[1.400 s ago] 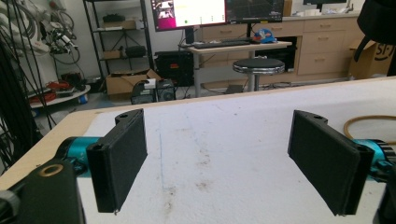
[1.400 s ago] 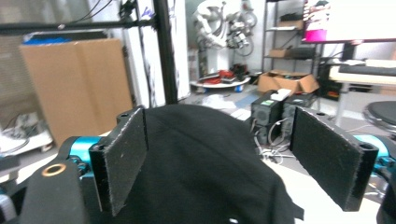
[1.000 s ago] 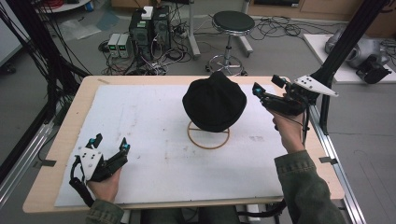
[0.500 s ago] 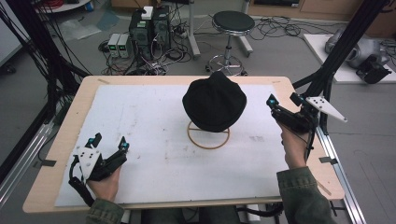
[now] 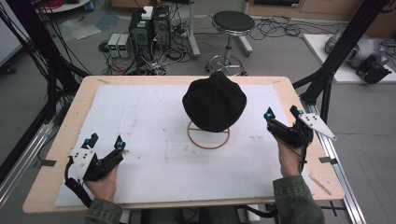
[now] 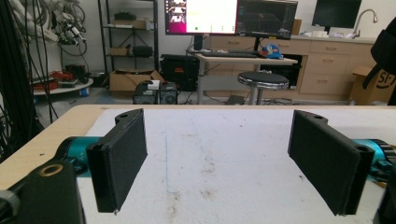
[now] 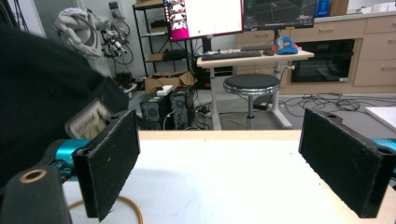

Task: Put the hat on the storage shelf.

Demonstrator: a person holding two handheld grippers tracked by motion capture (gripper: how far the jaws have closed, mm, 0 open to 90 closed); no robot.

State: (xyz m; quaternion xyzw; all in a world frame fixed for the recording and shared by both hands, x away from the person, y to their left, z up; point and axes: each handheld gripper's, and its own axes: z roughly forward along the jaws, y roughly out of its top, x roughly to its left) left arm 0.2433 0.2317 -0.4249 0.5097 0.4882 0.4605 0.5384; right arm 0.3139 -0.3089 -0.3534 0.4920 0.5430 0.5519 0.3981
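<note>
A black knit hat (image 5: 214,100) sits on a stand with a wooden ring base (image 5: 208,140) at the middle of the white sheet (image 5: 154,140). My right gripper (image 5: 283,113) stands open to the right of the hat, apart from it, jaws empty. In the right gripper view the hat (image 7: 42,88) fills the left side past the left pad, and the ring (image 7: 133,207) shows low down. My left gripper (image 5: 106,140) rests open at the near left of the sheet, nothing between its jaws. In the left gripper view the hat's edge (image 6: 386,46) shows at far right.
The wooden table (image 5: 70,121) carries the white sheet. Beyond its far edge stand a black stool (image 5: 232,23), computer boxes (image 5: 149,28) and tangled cables. Black frame posts (image 5: 341,51) rise at the right, and a metal rail (image 5: 338,168) runs along the table's right edge.
My right gripper has drawn back from the hat's right side, down and toward the near right of the table. The left gripper has stayed put.
</note>
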